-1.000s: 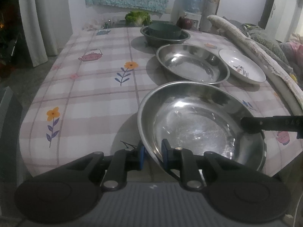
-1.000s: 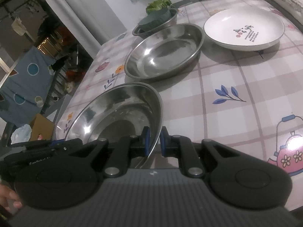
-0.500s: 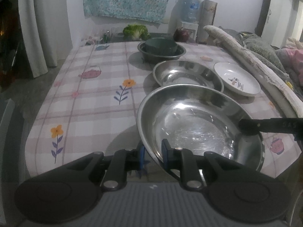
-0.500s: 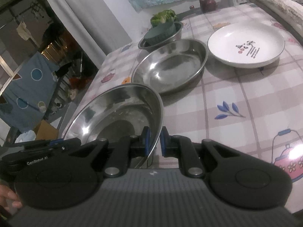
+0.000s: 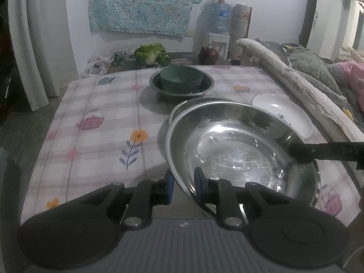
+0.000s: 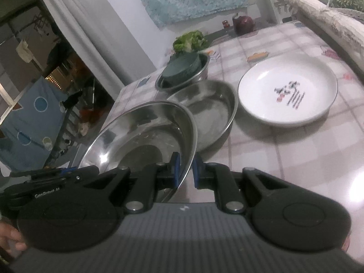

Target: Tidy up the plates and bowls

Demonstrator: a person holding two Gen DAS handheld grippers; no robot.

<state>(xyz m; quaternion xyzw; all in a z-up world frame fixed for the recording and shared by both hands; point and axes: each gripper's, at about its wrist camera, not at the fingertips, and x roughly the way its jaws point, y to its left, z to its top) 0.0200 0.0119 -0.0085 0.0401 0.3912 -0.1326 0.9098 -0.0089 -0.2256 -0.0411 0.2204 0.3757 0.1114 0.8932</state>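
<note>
A large steel basin hangs above the table, held by both grippers. My left gripper is shut on its near rim. My right gripper is shut on the opposite rim of the same steel basin; the right gripper's fingers show at the basin's right edge in the left wrist view. Behind it a second steel basin rests on the table, partly hidden by the lifted one. A white plate lies to the right. Farther back a green bowl sits inside a steel bowl.
A checked tablecloth with flower prints covers the table. A lettuce and a dark red round object sit at the far end. A rolled cloth bundle runs along the right edge. A person's hand shows at lower left.
Both grippers have lifted the large steel basin off the table and carried it toward the far basin, which it now partly overlaps. The grips stayed shut.
</note>
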